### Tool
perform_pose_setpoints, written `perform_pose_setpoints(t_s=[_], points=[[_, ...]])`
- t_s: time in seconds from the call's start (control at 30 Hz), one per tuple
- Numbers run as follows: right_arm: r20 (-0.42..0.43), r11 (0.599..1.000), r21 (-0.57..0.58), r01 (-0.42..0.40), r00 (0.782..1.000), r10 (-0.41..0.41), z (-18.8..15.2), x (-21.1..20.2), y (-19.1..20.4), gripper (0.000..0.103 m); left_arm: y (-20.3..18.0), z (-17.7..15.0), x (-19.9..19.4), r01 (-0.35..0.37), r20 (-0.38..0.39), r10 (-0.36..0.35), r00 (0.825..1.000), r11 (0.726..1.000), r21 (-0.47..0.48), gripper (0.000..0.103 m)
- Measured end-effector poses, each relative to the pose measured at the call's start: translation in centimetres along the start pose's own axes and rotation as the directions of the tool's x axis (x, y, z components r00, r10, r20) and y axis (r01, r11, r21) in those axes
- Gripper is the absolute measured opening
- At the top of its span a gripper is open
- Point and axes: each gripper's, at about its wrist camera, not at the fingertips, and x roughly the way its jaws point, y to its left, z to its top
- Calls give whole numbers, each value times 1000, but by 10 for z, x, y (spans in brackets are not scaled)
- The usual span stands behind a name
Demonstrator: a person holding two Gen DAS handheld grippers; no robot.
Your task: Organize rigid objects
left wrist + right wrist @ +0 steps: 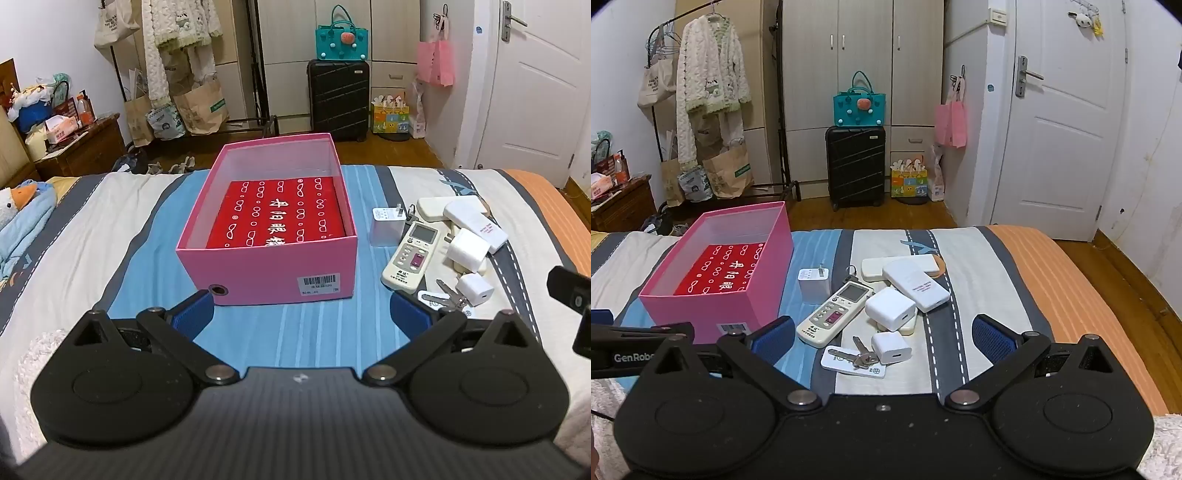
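Observation:
A pink open box (266, 273) (713, 314) stands on the bed with a red patterned case (280, 214) (720, 269) lying inside. To its right lies a pile of small items: a remote control (410, 254) (834, 314), white chargers (469, 251) (890, 308) (890, 347), a white plug adapter (386, 225) (812, 282), keys on a white tag (448, 295) (857, 360) and flat white devices (474, 221) (916, 284). My left gripper (301, 314) is open in front of the box. My right gripper (882, 334) is open just short of the keys and small charger, holding nothing.
The bed (997, 266) has a striped cover. A black suitcase (855, 166) with a teal bag (858, 107) stands by the wardrobe. A clothes rack (713, 92), paper bags, a wooden nightstand (81, 147) and a white door (1067, 129) surround the bed.

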Motion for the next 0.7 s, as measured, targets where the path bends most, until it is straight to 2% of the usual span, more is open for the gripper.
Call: perform_pose_setpoints(t_s=[0.7], points=[[-4,1000,-3,3,1000,-3,1,-1,0,103,4,1,4,7,-23,-7,1000,1000,-14,103]])
